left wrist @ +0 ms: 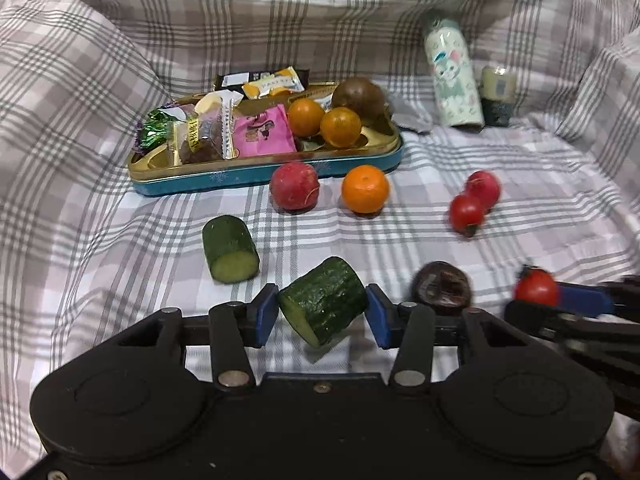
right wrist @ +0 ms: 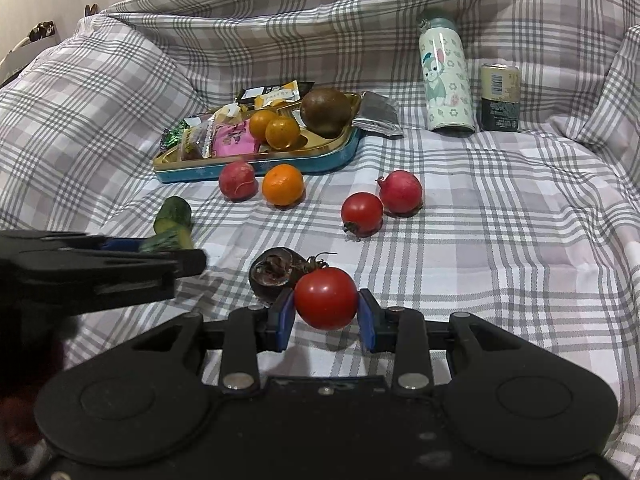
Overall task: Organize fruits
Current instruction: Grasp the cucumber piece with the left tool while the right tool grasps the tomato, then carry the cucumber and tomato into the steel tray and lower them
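Left tool (left wrist: pixel 322 307) grips a cucumber (left wrist: pixel 323 305), right tool (right wrist: pixel 326 308) a tomato (right wrist: pixel 326 297); dark fruit (right wrist: pixel 274 273) between them (near the tomato), tin (right wrist: pixel 256 166) beyond.

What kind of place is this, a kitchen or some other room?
Probably a bedroom, not a kitchen: everything lies on a soft plaid bedsheet with what look like pillows under the same cloth behind. A snack tin and a bottle sit directly on it.

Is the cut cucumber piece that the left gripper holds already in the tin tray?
No, the cucumber piece sits between the left gripper pads, well short of the tin tray.
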A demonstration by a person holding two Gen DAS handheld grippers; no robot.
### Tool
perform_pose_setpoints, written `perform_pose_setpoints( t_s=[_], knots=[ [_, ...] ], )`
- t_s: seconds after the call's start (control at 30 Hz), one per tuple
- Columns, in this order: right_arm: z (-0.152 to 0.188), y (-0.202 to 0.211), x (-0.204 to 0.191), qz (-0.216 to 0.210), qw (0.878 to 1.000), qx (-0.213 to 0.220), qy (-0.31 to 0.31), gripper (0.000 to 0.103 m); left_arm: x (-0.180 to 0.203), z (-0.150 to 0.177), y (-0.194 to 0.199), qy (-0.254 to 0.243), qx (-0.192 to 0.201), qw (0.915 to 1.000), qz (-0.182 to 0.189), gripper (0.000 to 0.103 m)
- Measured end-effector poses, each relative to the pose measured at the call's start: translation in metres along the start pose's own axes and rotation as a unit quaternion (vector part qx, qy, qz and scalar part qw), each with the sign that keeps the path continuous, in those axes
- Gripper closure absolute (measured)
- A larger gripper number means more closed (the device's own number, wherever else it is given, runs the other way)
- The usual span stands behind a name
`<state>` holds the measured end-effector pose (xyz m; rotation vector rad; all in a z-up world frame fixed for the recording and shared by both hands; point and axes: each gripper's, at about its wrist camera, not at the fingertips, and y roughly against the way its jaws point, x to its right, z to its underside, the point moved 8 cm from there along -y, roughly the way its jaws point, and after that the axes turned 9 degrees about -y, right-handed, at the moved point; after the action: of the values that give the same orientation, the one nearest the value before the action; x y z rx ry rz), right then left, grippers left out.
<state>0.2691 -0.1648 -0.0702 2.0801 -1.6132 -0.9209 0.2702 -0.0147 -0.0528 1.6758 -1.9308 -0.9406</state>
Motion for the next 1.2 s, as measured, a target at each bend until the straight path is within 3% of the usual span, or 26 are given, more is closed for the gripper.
perform_pose_setpoints(
  t_s=[0.37,0.6,0.93,1.2],
  knots=[
    [0.006,0.0,0.006,0.0,1.0,0.003,-0.018,0.068,0.003,0.041,0.059,0.044,0.004,0.999,0.011,0.049],
    [0.007,0.026,0.009,0.01,0.999,0.018,-0.031,0.068,0.002,0.072,0.087,0.064,0.013,0.9977,0.018,0.049],
    [0.071,0.096,-0.013,-0.006,1.0,0.019,-0.02,0.068,0.01,0.106,0.11,0.076,0.016,0.9966,0.03,0.049],
    [0.125,0.125,-0.016,-0.006,0.999,0.008,-0.034,0.068,0.029,0.13,0.13,0.047,0.023,0.9984,0.021,0.049]
  ],
)
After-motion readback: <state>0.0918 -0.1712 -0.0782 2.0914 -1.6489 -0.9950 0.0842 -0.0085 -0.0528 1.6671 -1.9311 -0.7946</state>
